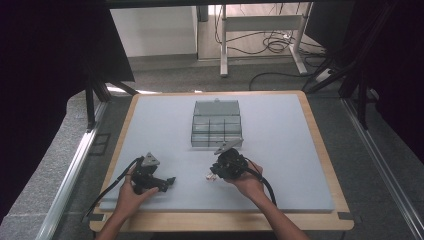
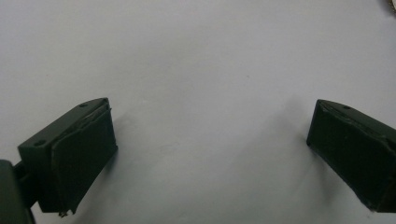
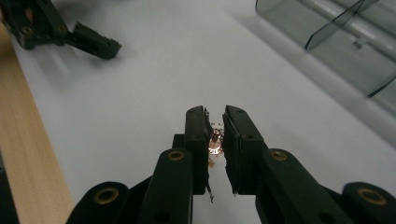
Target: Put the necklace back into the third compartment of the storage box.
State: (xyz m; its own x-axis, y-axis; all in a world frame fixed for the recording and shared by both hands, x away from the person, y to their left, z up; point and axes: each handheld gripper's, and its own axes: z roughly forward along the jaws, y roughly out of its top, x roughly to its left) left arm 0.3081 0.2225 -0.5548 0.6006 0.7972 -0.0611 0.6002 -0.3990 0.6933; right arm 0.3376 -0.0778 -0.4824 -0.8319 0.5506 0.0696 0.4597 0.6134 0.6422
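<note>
My right gripper is near the middle front of the grey mat. In the right gripper view its jaws are nearly together, pinching a small shiny copper-coloured piece just above the mat; I cannot tell what the piece is. It shows as a pale speck in the high view. My left gripper rests at the front left, with its jaws wide apart over bare mat and nothing between them. It also appears far off in the right gripper view.
A clear plastic compartment box with its lid raised stands on the mat just beyond my right gripper, and its wall lies to the upper right of that gripper. The mat sits on a wooden board.
</note>
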